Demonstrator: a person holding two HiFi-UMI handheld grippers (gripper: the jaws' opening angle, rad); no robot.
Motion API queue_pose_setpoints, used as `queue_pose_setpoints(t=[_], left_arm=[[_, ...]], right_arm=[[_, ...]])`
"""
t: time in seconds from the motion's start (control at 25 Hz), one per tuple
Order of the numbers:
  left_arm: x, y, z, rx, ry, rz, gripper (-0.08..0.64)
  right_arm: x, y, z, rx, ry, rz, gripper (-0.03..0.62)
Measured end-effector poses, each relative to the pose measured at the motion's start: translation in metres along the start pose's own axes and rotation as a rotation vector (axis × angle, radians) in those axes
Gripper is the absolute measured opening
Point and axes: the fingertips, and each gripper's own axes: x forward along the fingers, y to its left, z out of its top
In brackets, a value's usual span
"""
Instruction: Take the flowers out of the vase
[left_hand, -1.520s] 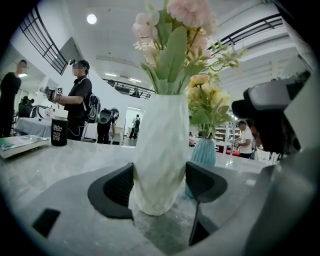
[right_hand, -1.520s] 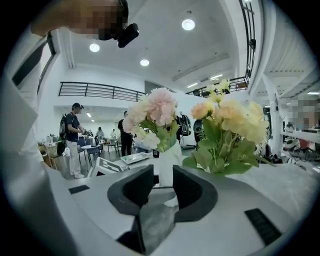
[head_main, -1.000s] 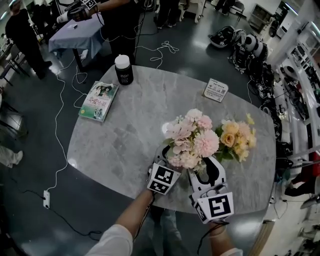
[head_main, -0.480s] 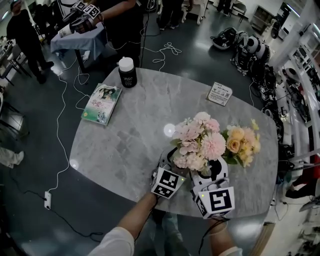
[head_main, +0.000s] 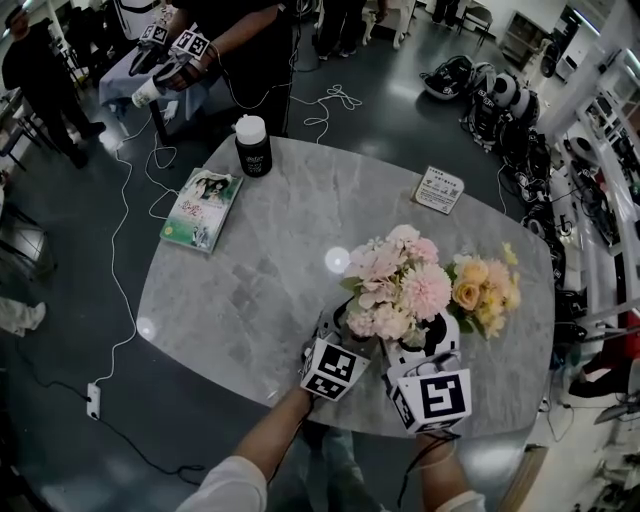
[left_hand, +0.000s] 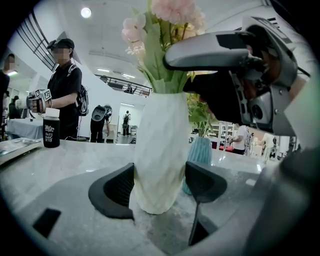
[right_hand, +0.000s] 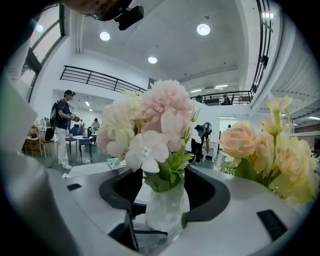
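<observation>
A pink and white bouquet (head_main: 395, 285) stands in a white faceted vase (left_hand: 160, 150) on the grey marble table (head_main: 260, 290). My left gripper (head_main: 350, 325) is shut on the lower body of the vase, one dark pad pressing each side (left_hand: 160, 182). My right gripper (head_main: 420, 335) sits higher, at the vase's neck (right_hand: 167, 210). Its jaws have just been opening. They now stand wide on either side of the green stems and leaves (right_hand: 167, 175) without touching them (right_hand: 165, 187). In the head view the blooms hide the vase.
A yellow bouquet (head_main: 485, 290) in a teal vase (left_hand: 200, 152) stands close behind on the right. Farther off on the table are a book (head_main: 200, 205), a black jar with a white lid (head_main: 252, 145) and a small card (head_main: 437, 190). The table's near edge lies just under my grippers.
The right gripper's jaws have spread wider around the stems. The left gripper keeps its hold on the vase. The person at the back has moved their grippers.
</observation>
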Motion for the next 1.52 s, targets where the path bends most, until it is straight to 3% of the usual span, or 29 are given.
queue_pose_setpoints(t=[0.56, 1.0, 1.52], left_arm=[[0.000, -0.001, 0.002, 0.011, 0.016, -0.014, 0.328], [-0.001, -0.002, 0.000, 0.008, 0.016, -0.021, 0.330], [-0.001, -0.003, -0.003, -0.034, 0.000, -0.030, 0.330]], right_arm=[[0.017, 0.004, 0.014, -0.055, 0.008, 0.009, 0.216], [0.015, 0.000, 0.024, -0.028, -0.018, -0.003, 0.091], [0.014, -0.005, 0.032, 0.011, -0.039, -0.009, 0.055]])
